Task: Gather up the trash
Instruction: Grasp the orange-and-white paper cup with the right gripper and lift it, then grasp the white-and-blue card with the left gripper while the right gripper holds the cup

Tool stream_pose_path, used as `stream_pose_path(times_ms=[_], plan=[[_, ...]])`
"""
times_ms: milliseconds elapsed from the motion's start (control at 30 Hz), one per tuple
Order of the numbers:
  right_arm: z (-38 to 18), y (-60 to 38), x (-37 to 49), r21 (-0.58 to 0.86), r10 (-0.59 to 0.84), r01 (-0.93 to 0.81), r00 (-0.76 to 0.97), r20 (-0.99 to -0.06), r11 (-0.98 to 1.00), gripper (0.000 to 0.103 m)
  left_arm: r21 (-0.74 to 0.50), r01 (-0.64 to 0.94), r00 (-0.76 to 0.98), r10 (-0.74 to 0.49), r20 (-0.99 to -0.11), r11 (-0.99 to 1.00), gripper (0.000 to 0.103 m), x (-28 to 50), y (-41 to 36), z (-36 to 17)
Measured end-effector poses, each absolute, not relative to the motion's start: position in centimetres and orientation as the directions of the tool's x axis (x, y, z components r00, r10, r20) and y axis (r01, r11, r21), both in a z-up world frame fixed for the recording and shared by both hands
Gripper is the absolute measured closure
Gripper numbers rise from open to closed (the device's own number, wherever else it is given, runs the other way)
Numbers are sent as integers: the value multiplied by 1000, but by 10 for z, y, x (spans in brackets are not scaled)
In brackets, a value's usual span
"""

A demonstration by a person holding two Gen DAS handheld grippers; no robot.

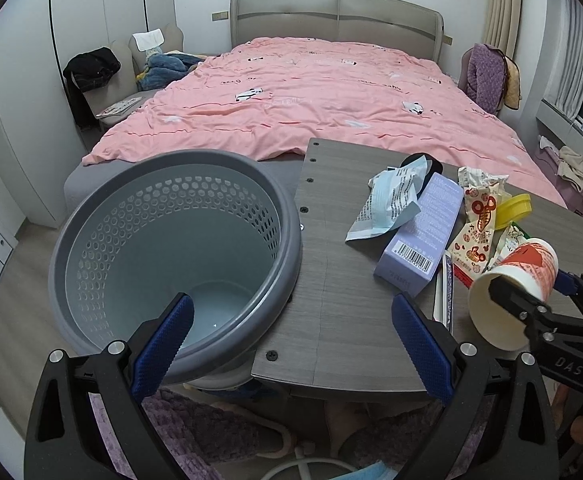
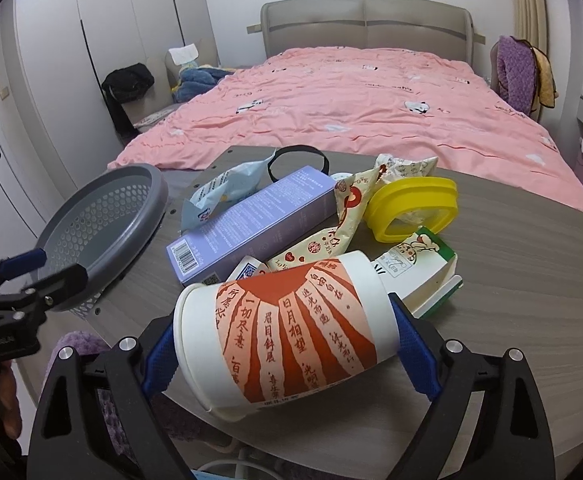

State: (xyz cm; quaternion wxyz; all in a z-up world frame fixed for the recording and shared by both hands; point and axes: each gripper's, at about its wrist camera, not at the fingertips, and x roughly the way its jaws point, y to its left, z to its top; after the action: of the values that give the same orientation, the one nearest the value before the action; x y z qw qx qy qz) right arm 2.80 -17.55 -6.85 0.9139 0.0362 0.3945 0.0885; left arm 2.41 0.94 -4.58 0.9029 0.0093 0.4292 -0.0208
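A white paper cup (image 2: pixel 287 328) with an orange sunburst print lies on its side near the front edge of the grey wood table (image 2: pixel 531 300). My right gripper (image 2: pixel 283 320) is shut on it, one blue pad at the rim and the other at the base. Behind it lie a purple box (image 2: pixel 251 220), a yellow lid (image 2: pixel 411 200), a small milk carton (image 2: pixel 423 264), a cream snack wrapper (image 2: pixel 343 220) and a blue-white wrapper (image 2: pixel 219 188). My left gripper (image 1: pixel 291 308) stands open over the near rim of the grey perforated basket (image 1: pixel 195 158), which looks empty, and holds nothing.
The basket stands off the table's left edge. A bed with a pink cover (image 1: pixel 311 96) lies right behind the table. White wardrobes (image 1: pixel 31 80) line the left wall. A chair draped with purple cloth (image 1: pixel 487 76) stands at the far right. A black band (image 2: pixel 295 150) lies at the table's far edge.
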Motion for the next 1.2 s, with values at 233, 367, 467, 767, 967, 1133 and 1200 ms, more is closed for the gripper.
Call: stream_pose_path(times_ms=[233,367,467,767,967,1133,1200], plan=[[-65,-193,15,187,191,-81,680,-707,979,36,-10,88,628,-63,-776,996,8,23,-4,-49],[-66,-207,10,220,201,-62,686,-699,974,36,-18,113,614,-84,-785,993,8,23,-15,-52],[-63,-215,4,237,206,-54,700,-684,970,36,-35,133,594,-108,-797,991,8,25,-24,-55],[-54,-242,-17,275,195,-13,738,-646,961,36,-33,209,551,-146,-822,977,8,28,-59,-67],[-55,-256,-29,306,204,-2,749,-630,952,36,-10,233,535,-137,-834,972,9,30,-80,-76],[-59,-265,-37,325,211,4,754,-623,946,36,9,234,533,-121,-838,972,9,32,-93,-81],[-61,-269,-38,336,216,6,755,-619,942,36,17,240,532,-117,-839,971,17,33,-97,-83]])
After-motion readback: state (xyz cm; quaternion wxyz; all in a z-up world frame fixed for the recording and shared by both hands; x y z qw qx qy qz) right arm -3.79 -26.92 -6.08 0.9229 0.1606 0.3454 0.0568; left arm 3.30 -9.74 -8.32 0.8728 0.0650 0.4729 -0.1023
